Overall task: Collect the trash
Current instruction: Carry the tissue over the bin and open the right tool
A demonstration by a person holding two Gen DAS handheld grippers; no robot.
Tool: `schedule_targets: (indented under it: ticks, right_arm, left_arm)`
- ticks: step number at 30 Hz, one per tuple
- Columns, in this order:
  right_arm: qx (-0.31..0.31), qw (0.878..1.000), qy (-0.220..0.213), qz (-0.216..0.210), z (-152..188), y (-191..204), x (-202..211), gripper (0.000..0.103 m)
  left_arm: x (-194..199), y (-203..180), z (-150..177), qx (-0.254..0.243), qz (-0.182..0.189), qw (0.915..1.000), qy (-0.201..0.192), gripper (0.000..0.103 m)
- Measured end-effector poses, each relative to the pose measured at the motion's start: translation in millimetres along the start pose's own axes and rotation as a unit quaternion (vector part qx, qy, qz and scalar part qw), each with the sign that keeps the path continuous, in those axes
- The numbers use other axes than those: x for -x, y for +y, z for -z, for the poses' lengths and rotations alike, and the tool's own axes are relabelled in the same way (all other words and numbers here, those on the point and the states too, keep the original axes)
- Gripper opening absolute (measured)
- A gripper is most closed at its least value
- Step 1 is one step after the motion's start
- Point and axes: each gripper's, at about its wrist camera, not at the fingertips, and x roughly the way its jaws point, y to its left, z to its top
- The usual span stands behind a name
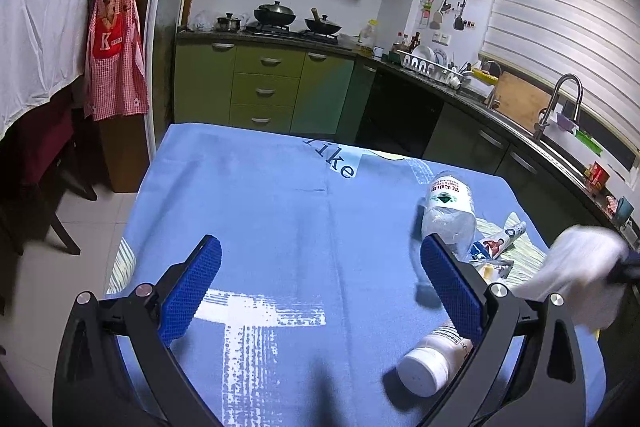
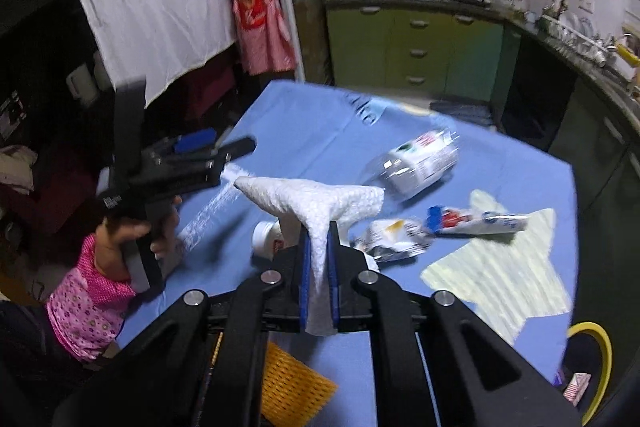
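Note:
My right gripper point(image 2: 319, 241) is shut on a white paper towel point(image 2: 316, 201), held above the blue tablecloth point(image 2: 320, 131); the same towel point(image 1: 576, 267) shows blurred at the right of the left wrist view. My left gripper point(image 1: 320, 267) hangs open over the cloth with nothing between its blue pads point(image 1: 192, 291). On the cloth lie a crushed clear plastic bottle point(image 1: 450, 209) point(image 2: 416, 165), a white pill bottle point(image 1: 430, 363) point(image 2: 266, 239), a squeezed tube point(image 2: 476, 221) point(image 1: 498, 241) and a crumpled wrapper point(image 2: 394, 245).
A yellow-rimmed bin point(image 2: 592, 367) stands at the table's near right corner. A yellow foam net point(image 2: 292, 387) lies at the near edge. A person's hand point(image 2: 132, 235) in a pink sleeve holds the left gripper. Green cabinets point(image 1: 264, 91) and a counter with sink point(image 1: 560, 107) stand behind.

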Motion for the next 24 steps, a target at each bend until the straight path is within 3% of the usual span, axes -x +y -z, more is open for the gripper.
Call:
schedule_targets:
  ticks: [3,9,14,17,22,23,24]
  right_arm:
    - [-0.011,0.999,-0.02,0.022,-0.4,-14.5,28.1,0.007]
    - [-0.066,0.99,-0.032,0.118,25.9,-72.1,87.3,0.008]
    - [-0.143,0.967,-0.015,0.209,70.2,-138.1,123.2,0.008]
    - [-0.194,0.946,0.008,0.26,103.7,-181.3,132.3,0.008]
    - [-0.252,0.922,0.038,0.291,147.9,-230.1,124.4,0.009]
    - [-0.264,0.918,0.05,0.291,156.5,-240.8,117.1,0.012]
    - [-0.271,0.917,0.059,0.288,161.1,-245.9,107.2,0.027]
  left_arm:
    - [-1.1,-0.7,0.5,-0.003,0.0,1.0,0.003,0.098]
    - [-1.3,-1.5,1.2,-0.006,-0.002,1.0,0.004,0.098]
    - [-0.9,-1.3,1.5,-0.006,-0.001,1.0,0.005,0.098]
    - [-1.9,-1.8,1.8,-0.008,-0.003,0.9999,0.007,0.098]
    - [-5.9,-3.2,2.9,-0.011,-0.007,0.9998,0.012,0.098]
    - [-6.5,-3.6,3.0,-0.012,-0.007,0.9998,0.014,0.098]
    - [-6.8,-4.2,2.6,-0.012,-0.007,0.9998,0.014,0.098]
